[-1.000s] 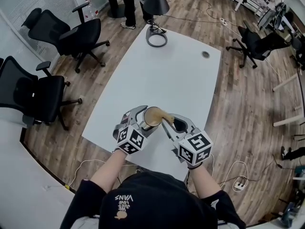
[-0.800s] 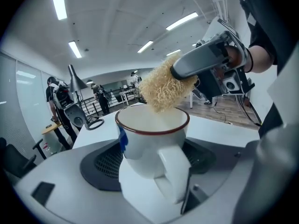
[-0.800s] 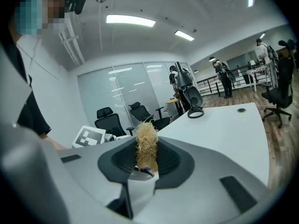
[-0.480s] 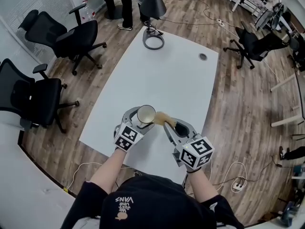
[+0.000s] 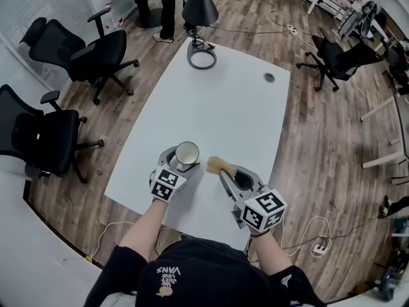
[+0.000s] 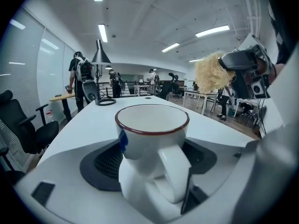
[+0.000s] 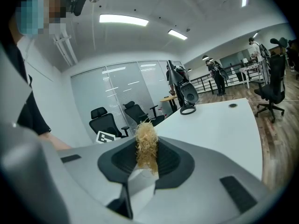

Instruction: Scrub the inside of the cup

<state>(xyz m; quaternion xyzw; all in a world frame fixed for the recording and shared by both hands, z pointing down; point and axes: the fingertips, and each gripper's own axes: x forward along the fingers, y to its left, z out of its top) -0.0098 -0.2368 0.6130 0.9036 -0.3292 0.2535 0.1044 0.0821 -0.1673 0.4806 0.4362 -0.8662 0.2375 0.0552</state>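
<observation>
Lower centre of the head view: the left claw (image 5: pixel 174 167) clamps the cup (image 5: pixel 187 152) upright, probably to expose its mouth to the scrubber (image 5: pixel 218 165) pinched in the right claw (image 5: pixel 231 174) just beside it.

Both forearms (image 5: pixel 146 222) reach forward over the near edge of the worktop (image 5: pixel 230 107). The left tool (image 5: pixel 181 162) clamps an upright cup (image 5: pixel 187 152). Just beside it, the right tool (image 5: pixel 225 170) pinches a scrubber (image 5: pixel 216 165).
</observation>
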